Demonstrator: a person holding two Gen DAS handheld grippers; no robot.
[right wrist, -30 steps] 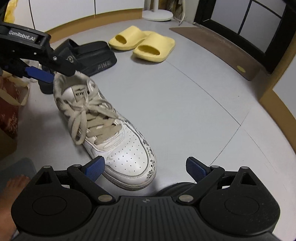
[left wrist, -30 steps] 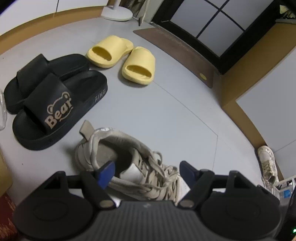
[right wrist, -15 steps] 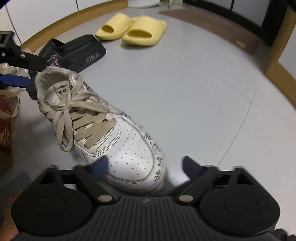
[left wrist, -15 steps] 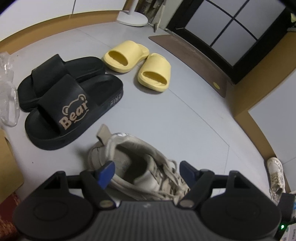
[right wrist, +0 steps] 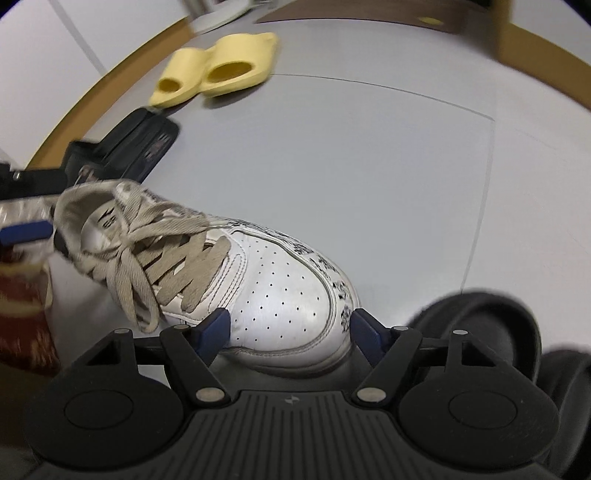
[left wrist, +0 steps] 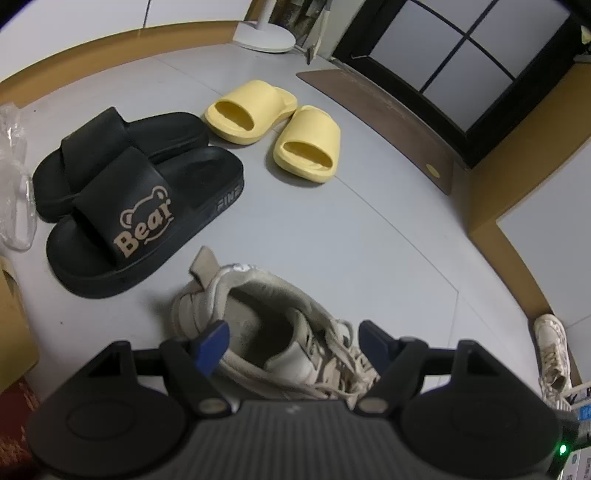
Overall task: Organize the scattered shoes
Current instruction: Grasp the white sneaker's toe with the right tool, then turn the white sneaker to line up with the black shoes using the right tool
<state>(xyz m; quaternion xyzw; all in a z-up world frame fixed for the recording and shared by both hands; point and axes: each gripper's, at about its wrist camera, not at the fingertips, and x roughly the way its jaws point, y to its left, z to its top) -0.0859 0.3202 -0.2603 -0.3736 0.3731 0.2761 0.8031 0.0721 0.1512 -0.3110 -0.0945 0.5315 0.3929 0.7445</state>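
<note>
A white sneaker [left wrist: 258,306] with beige laces rests on the grey floor. My left gripper [left wrist: 291,341] straddles its heel collar, with a pad against each side. In the right wrist view the same sneaker [right wrist: 280,280] points its toe at me. My right gripper [right wrist: 290,328] is closing on the toe, and its blue pads touch both edges. One left pad [right wrist: 26,230] shows beside the heel. A pair of black "Bear" slippers [left wrist: 147,206] and a pair of yellow slippers [left wrist: 306,144] lie side by side beyond. A second white sneaker [left wrist: 550,343] lies alone at the far right.
A clear plastic bag [left wrist: 14,184] and a cardboard box [left wrist: 11,325] sit at the left, beside a red patterned bag [right wrist: 22,314]. A brown doormat [left wrist: 380,110] lies before a dark door, with a white fan base [left wrist: 264,35] behind. A dark rounded object [right wrist: 491,325] lies at my lower right.
My right gripper sank toward the sneaker's toe, rolled, and narrowed its jaws until the pads reached the toe's sides. The left gripper stayed at the heel.
</note>
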